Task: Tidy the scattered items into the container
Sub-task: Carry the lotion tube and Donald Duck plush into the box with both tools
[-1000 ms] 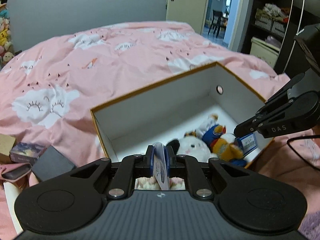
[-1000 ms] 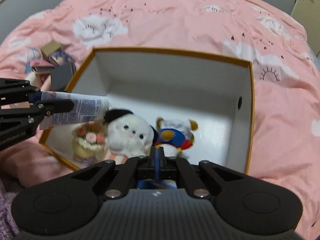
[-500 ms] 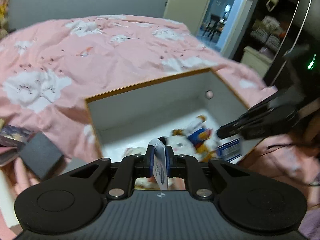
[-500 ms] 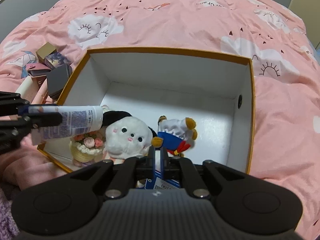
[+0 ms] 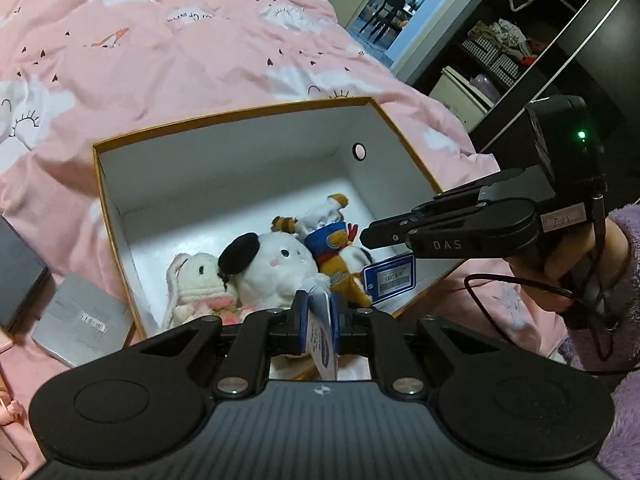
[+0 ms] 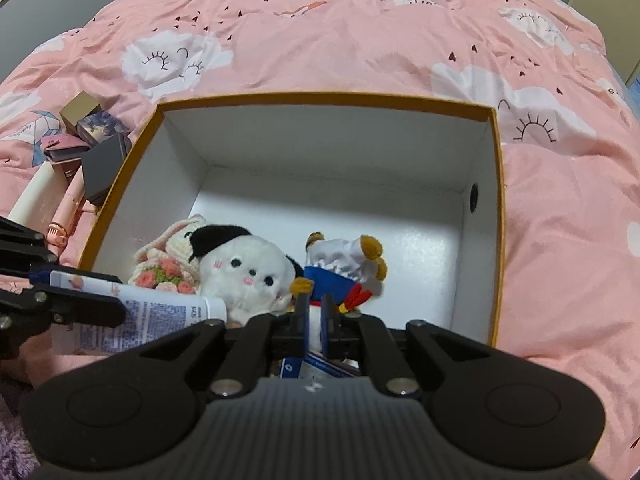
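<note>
Bed (image 6: 360, 40): pink quilt with cloud prints; it carries the box and the loose things.
Box (image 6: 497, 200): open, orange-rimmed, white inside, near the quilt's near edge; its far half is bare floor.
Soft toys: a white dog (image 6: 244, 268) with a black ear, a rabbit (image 5: 196, 276) and a duck (image 6: 344, 260) lie along the box's near wall.
Loose things: grey cases (image 5: 84, 320) and small cartons (image 6: 84, 116) lie on the quilt outside the box's left wall, yet to be tidied.
Tube (image 6: 140, 312): white with blue print, held level across the box's near-left corner, its cap end touching or just short of the dog.
Left gripper (image 5: 318, 320): clamped tight on the tube's flat tail, nothing else in it.
Blue card (image 5: 390, 278): a tag-like card with a barcode, lying by the duck at the box's near-right edge, under the right claw.
Right gripper (image 6: 315, 312): jaws have just been opening; a narrow gap stands between the pads and nothing is pinched there, so the card looks released.
Step in hand: dropping both pieces in.
Doing it well: lift the right claw straight up clear of the card and duck. Bring the tube further over the rim, past the toys toward bare floor, tip its cap down, then let go low so it does not bounce out.
</note>
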`<state>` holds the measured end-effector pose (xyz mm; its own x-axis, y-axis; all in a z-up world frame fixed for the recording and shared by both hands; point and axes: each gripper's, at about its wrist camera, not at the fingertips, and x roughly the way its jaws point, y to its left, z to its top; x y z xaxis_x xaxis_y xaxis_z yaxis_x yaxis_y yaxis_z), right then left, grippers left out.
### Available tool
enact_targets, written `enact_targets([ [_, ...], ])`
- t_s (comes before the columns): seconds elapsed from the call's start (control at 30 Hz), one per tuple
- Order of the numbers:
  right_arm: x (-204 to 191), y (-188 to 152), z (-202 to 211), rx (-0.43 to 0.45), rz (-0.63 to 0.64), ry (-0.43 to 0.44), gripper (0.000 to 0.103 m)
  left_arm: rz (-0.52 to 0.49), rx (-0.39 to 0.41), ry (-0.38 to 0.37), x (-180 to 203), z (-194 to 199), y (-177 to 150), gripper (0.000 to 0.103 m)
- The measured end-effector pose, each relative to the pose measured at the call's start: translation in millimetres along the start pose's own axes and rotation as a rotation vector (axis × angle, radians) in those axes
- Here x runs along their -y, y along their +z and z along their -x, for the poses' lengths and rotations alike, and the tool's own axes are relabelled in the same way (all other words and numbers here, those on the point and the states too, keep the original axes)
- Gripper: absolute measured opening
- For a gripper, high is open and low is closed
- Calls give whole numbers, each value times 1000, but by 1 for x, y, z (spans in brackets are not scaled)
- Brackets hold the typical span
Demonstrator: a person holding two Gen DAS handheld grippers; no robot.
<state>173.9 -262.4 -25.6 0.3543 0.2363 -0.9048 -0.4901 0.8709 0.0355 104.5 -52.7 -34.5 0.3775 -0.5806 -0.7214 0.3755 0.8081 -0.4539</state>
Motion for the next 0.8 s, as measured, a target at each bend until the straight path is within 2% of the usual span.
enact_targets([
  [0.03,1,0,-1,-5,-4,-3,18,3,-5,12,-1,0,0,14],
  [0.1,3,0,-5,-13,-18,-13,33,-14,-13,62,1,0,0,18],
  [0.4,11,-2,-19,-55,-62,9,34,-139,-64,250,8,-5,-1,40],
  [0.53,10,-3,-20,-55,-64,9,34,-152,-76,313,6,-5,-3,41],
  [0.7,9,-3,-21,-55,-63,9,33,-141,-66,302,1,3,-2,41],
  [0.8,9,-3,-23,-60,-64,17,29,-146,-70,295,1,3,-2,35],
])
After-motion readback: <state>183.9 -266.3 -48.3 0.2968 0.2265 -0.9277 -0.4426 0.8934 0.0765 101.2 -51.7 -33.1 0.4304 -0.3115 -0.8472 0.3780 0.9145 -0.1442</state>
